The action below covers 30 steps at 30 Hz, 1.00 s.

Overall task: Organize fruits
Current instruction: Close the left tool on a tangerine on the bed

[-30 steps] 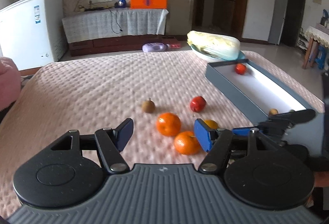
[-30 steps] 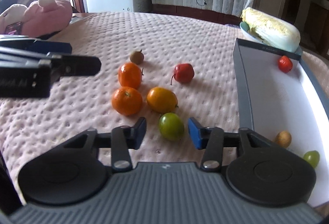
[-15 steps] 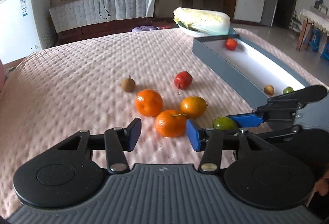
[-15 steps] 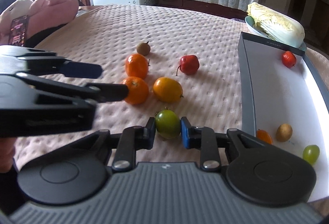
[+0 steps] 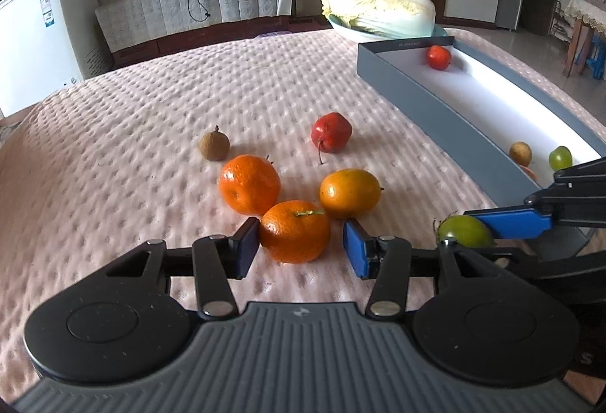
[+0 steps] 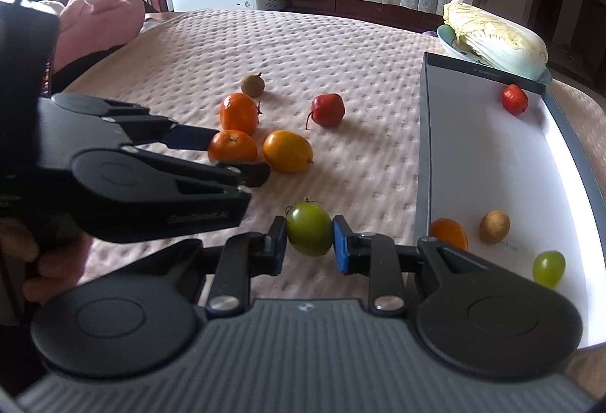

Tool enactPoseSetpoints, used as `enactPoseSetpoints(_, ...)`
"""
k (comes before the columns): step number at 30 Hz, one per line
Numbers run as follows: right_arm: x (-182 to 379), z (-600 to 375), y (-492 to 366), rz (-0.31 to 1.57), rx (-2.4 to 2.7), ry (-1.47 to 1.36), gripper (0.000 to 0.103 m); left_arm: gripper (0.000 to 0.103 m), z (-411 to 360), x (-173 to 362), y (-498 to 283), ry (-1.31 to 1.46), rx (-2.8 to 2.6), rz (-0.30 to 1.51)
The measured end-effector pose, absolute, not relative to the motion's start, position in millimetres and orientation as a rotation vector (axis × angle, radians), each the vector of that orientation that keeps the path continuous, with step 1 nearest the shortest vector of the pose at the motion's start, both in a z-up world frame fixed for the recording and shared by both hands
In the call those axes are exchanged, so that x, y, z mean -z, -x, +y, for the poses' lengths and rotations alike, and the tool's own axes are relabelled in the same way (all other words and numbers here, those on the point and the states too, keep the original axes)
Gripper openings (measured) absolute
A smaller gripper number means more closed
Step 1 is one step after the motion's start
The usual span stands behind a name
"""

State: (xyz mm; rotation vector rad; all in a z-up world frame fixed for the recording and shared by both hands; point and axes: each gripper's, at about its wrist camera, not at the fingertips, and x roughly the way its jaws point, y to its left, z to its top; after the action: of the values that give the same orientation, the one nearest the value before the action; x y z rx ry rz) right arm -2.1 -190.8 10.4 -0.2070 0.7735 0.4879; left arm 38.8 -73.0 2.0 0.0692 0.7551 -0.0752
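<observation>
A green tomato (image 6: 308,233) sits pinched between both pads of my right gripper (image 6: 308,242), just above the pink bedspread; the left wrist view also shows the tomato (image 5: 464,231). My left gripper (image 5: 301,250) stands open around the nearest orange (image 5: 295,237): the left pad touches its skin and a gap shows at the right pad. Beyond lie another orange (image 5: 250,184), a yellow-orange fruit (image 5: 349,192), a red fruit (image 5: 331,132) and a brown longan (image 5: 214,146). The grey box (image 5: 435,117) on the right holds several small fruits.
A cabbage in a bowl (image 5: 378,13) sits behind the box's far end. A pink plush toy (image 6: 102,19) lies at the bed's left edge. A person's hand (image 6: 38,261) grips the left tool. A white freezer (image 5: 38,34) stands beyond the bed.
My left gripper came forward and down, narrowed, and now brackets the nearest orange. My right gripper shut on the green tomato.
</observation>
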Motion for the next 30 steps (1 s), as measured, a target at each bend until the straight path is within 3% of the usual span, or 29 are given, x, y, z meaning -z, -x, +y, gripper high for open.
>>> enactPoseSetpoints(7, -10, -190, 1, 0.775, -0.490, 0.205, 0.030, 0.054, -73, 1, -42, -0.062, 0.072, 0.741)
enactPoseSetpoints(11, -10, -189, 1, 0.775, -0.490, 0.203, 0.030, 0.044, -73, 0, -42, -0.061, 0.078, 0.736)
enactPoseSetpoints(30, -19, -169, 5, 0.756, -0.501, 0.200, 0.030, 0.043, -51, -21, -18, -0.067, 0.063, 0.700)
